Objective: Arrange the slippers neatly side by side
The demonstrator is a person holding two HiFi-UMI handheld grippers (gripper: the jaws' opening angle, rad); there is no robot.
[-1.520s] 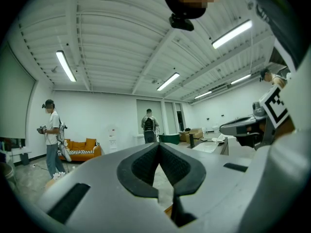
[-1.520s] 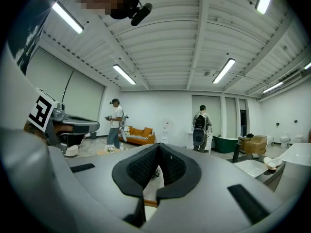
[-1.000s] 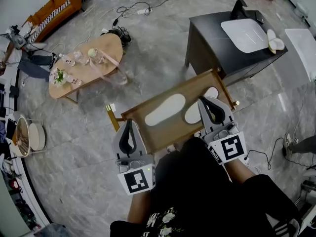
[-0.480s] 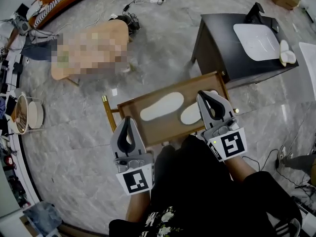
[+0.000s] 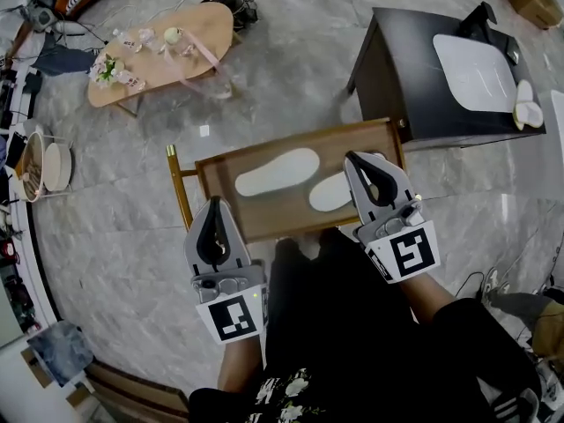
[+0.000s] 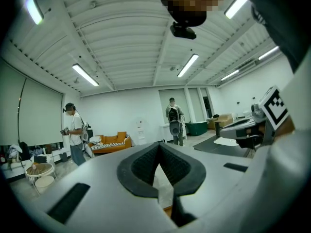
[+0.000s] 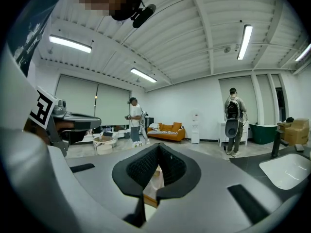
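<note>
Shifted leftward, the left claw (image 5: 214,204) and right claw (image 5: 362,159) are closed and empty by the tray (image 5: 264,211) of white slippers (image 5: 277,172).

Bright, even light comes from long ceiling tubes (image 6: 86,74). Shadows on the glossy floor (image 5: 291,86) are faint. Both gripper views bulge, blacken at the corners and blur up close.

White slippers (image 5: 276,171), brown table (image 5: 264,216), grey marbled floor (image 5: 115,227), black cabinet (image 5: 397,82).
</note>
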